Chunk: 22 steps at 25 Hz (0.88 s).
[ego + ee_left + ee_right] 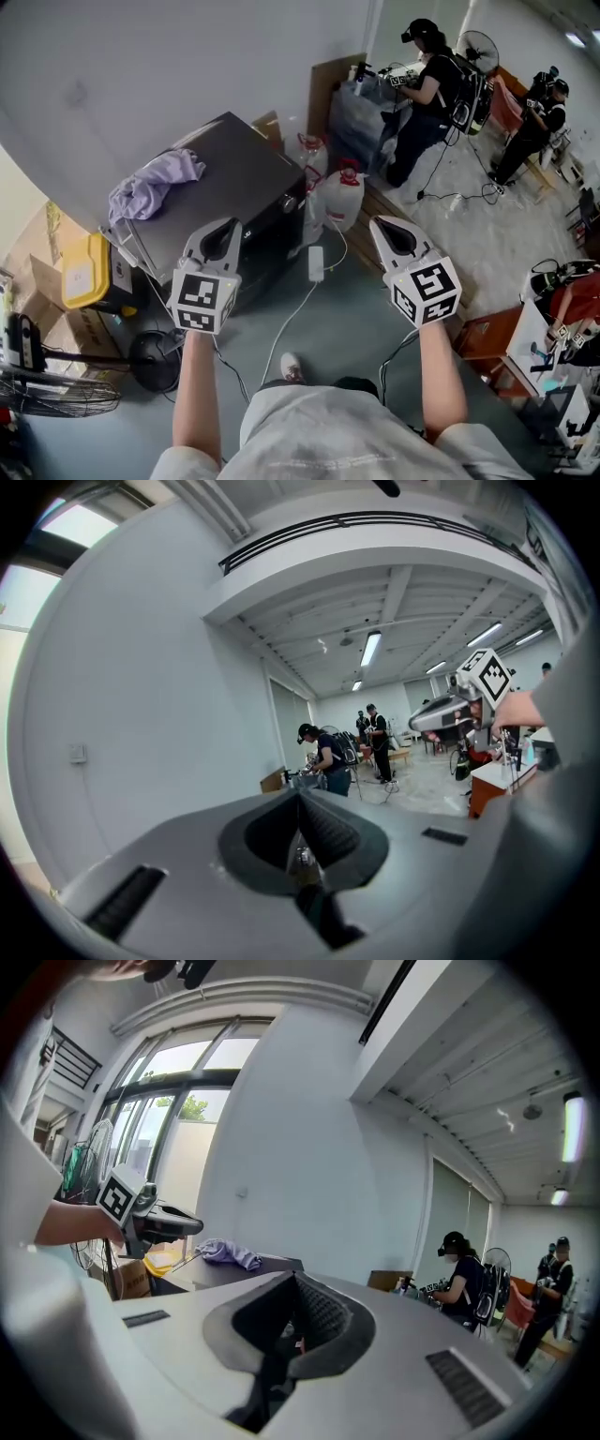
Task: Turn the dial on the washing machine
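- Over a grey floor, the head view shows the dark washing machine (230, 192) against the white wall, ahead of the person and to the left, with a purple cloth (155, 183) bunched on its top. Its dial is too small to pick out with certainty.
- The left hand-held gripper (230, 228) hangs just in front of the machine and the right hand-held gripper (380, 227) is well apart from it. Neither touches it.
- White jugs (342, 197) stand beside the machine and a yellow container (84, 272) sits at its other side.
- In the left gripper view, the left hand-held gripper (300, 803) is clenched, its jaws meeting with nothing between them. It faces the open room, where people (323, 757) stand far off. The right hand-held gripper (450, 712) appears at the right.
- In the right gripper view, the right hand-held gripper (295, 1283) is likewise clenched and empty. Beyond it lie the washing machine (220, 1274), the purple cloth (230, 1253) and the left hand-held gripper (159, 1220).
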Available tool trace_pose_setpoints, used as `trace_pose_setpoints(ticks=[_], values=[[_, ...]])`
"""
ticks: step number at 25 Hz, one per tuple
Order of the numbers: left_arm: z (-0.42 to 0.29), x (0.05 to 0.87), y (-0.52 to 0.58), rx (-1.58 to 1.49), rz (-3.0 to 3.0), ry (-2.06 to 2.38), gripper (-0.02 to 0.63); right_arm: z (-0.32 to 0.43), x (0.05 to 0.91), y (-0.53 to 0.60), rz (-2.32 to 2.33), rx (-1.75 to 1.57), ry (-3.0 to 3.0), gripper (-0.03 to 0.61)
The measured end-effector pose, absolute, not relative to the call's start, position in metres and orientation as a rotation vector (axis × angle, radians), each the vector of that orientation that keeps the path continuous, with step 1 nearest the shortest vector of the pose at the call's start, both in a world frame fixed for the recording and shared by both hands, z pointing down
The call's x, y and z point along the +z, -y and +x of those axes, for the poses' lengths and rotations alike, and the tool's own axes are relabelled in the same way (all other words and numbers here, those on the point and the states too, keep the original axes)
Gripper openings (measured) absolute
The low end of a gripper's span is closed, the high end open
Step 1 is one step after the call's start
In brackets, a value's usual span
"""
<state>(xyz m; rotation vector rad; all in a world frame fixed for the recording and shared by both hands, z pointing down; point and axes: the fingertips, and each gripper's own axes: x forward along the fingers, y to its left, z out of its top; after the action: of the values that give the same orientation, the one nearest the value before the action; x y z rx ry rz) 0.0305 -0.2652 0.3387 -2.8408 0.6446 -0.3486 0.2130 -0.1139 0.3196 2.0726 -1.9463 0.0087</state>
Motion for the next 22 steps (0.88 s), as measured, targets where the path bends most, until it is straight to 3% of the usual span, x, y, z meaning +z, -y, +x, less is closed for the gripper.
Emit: trace_pose_setpoints(ticks=[17,20,22], values=[[0.028,0.373,0.328,-0.500,-2.854,-1.017,0.015,0.256,0.373,0.241,1.812,0.119,2.143,0.017],[0.023,0.380,0.330,-0.531,-2.842,-1.122,0.015,0.262,0.392,0.261,1.735,0.173,2.190,0.109],[0.019,0.383,0.331,-0.547,-2.830,-1.189,0.015,0.263,0.403,0.274,1.690,0.198,2.213,0.122]])
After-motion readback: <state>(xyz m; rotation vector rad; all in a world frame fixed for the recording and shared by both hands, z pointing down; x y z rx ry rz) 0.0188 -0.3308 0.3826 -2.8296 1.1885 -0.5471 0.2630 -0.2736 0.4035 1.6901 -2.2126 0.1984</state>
